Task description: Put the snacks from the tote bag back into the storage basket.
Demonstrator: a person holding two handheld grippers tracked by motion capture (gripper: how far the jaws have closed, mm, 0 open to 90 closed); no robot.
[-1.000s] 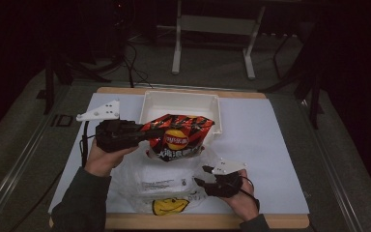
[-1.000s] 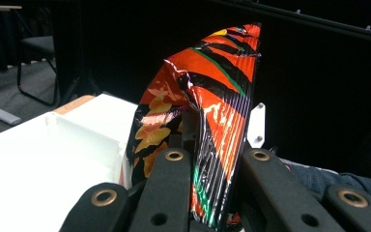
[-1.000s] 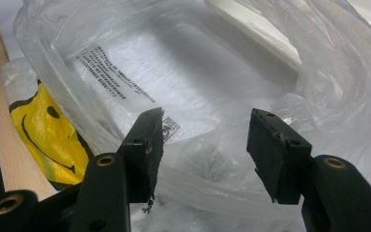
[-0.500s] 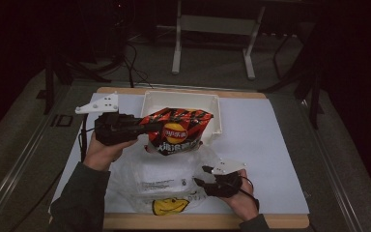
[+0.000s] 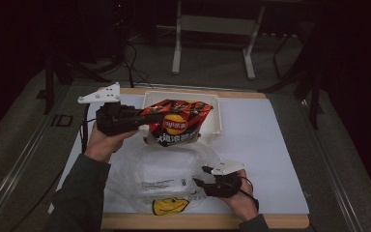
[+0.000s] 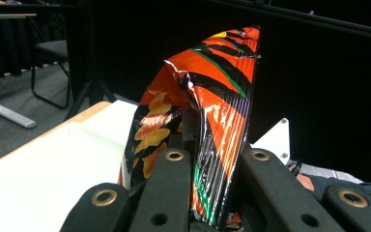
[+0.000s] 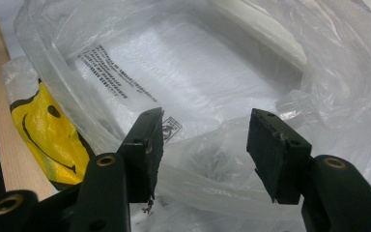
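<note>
The left tongs (image 5: pixel 142 118) are clamped on one edge of the chip bag (image 5: pixel 176 123), holding it off the table (image 5: pixel 270 145) in front of the white tray (image 5: pixel 212 104), long axis level and pointing away from the jaws toward the person's right; the clear plastic bag (image 5: pixel 166 176) lies directly below and nearer the person. The right tongs (image 7: pixel 203 145) stand apart astride the plastic bag's rim, gripping nothing; the left hand is nearer, so the likely move is downward into the opening.
</note>
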